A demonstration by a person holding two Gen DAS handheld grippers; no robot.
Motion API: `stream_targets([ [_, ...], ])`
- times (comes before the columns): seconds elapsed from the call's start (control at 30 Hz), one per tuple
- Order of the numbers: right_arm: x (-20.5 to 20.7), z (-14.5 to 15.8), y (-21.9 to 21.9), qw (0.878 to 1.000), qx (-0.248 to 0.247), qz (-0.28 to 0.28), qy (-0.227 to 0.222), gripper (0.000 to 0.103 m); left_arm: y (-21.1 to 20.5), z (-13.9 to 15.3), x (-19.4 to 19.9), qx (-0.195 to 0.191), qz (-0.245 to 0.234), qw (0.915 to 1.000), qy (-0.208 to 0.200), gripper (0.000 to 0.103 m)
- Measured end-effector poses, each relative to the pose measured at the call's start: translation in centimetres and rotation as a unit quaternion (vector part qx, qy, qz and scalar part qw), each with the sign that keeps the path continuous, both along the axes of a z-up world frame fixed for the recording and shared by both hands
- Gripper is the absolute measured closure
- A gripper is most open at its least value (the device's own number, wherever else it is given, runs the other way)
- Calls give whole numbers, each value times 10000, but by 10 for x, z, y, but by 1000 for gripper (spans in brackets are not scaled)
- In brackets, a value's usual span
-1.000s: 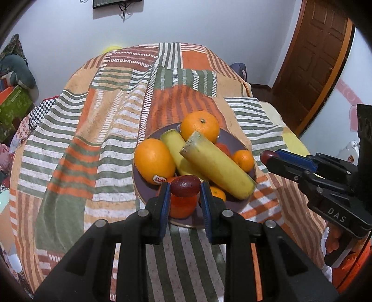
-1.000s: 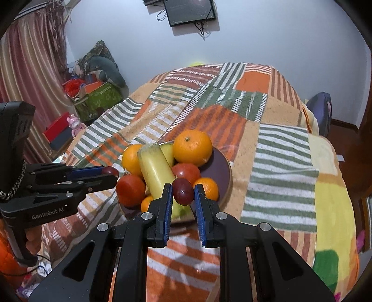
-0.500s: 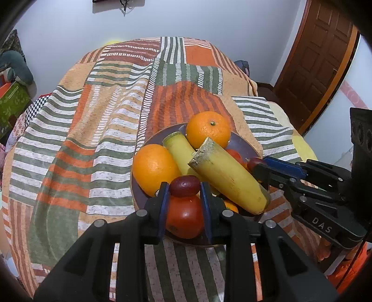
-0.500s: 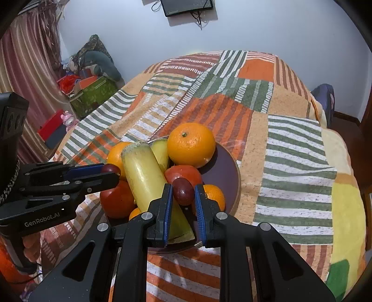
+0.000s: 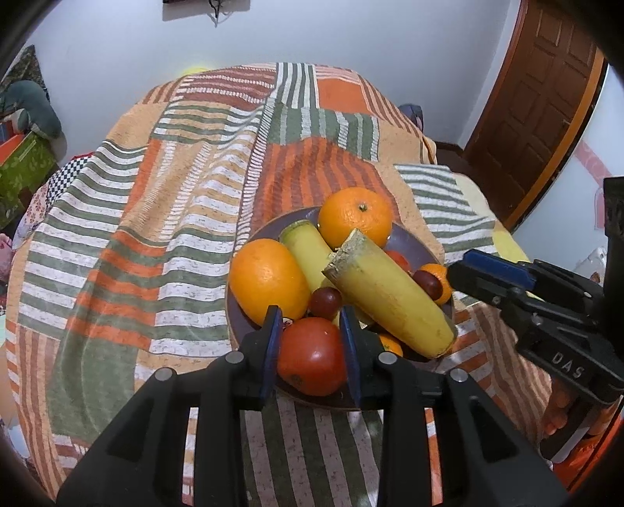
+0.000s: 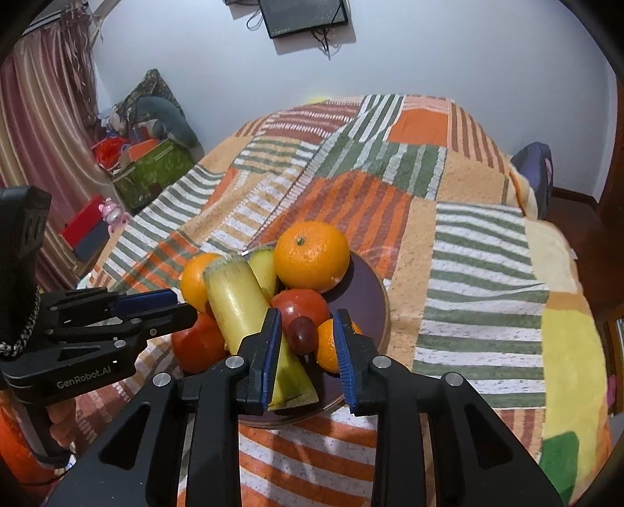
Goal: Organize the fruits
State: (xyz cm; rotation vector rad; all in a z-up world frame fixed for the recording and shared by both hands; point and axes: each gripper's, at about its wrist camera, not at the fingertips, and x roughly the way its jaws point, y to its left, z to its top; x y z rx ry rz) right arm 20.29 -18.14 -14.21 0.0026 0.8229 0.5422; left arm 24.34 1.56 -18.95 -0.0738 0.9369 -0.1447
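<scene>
Looking down both wrist cams, I've got the plate (image 5: 423, 249) sitting on the striped blanket (image 5: 156, 234), piled up with fruit.

Left gripper (image 5: 310, 329): jaws are opening right now. A dark grape (image 5: 325, 302) sits just past the tips on the pile, wedged between the near orange (image 5: 269, 286) and the big cut banana (image 5: 390, 300). The pads aren't pressing on it. From this cam the tomato (image 5: 312, 357) shows up in the gap between the fingers, but it's lower down on the plate and I can't tell if the pads touch it.

Right gripper (image 6: 306, 329): jaws are opening too. A second grape (image 6: 302, 333) lies between the blue pads with a gap on each side, so no squeeze on it. It rests against another tomato (image 6: 300, 308), with a small mandarin (image 6: 329, 345) on its right.

Rest of the pile: a big orange (image 6: 311, 256) at the far side of the plate, a second cut banana (image 5: 308, 249) lying behind the first one, leaning up against the oranges. The two grippers come at the plate from opposite sides, tips near each other but apart.

Background is just bedroom stuff: brown door (image 5: 538, 105) on the right, a screen (image 6: 302, 15) on the wall, a green box (image 6: 154, 173) by the curtain.
</scene>
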Motion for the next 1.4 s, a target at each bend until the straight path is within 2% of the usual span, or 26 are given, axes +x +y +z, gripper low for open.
stream_targets([
  [0.2, -19, 38, -6, 9988, 35, -68, -485, 78, 8, 41, -26, -101, 171, 9986, -499, 73],
  [0.37, -46, 80, -12, 9942, 216, -135, -1047, 78, 7, 91, -60, -37, 260, 9919, -1242, 73],
  [0.5, -75, 115, -16, 9870, 402, -186, -1543, 78, 2, 135, -94, -31, 277, 9817, -1881, 73],
  [0.63, -107, 146, -19, 9765, 545, -244, -2069, 78, -5, 166, -125, 12, 292, 9701, -2408, 73],
  [0.77, -130, 164, -22, 9671, 731, -301, -2417, 76, -13, 190, -154, 116, 319, 9579, -2852, 72],
  [0.97, -150, 177, -22, 9563, 820, -435, -2773, 55, -20, 212, -187, 247, 444, 9397, -3382, 46],
  [1.03, -153, 178, -20, 9547, 826, -457, -2823, 47, -20, 215, -194, 275, 472, 9366, -3461, 37],
  [1.2, -159, 179, -17, 9505, 817, -572, -2943, 31, -19, 216, -202, 295, 493, 9338, -3531, 30],
  [1.33, -165, 178, -17, 9482, 768, -680, -3005, 17, -20, 215, -205, 341, 510, 9316, -3583, 18],
  [1.4, -165, 177, -17, 9475, 731, -739, -3023, 15, -20, 214, -208, 357, 528, 9305, -3608, 16],
])
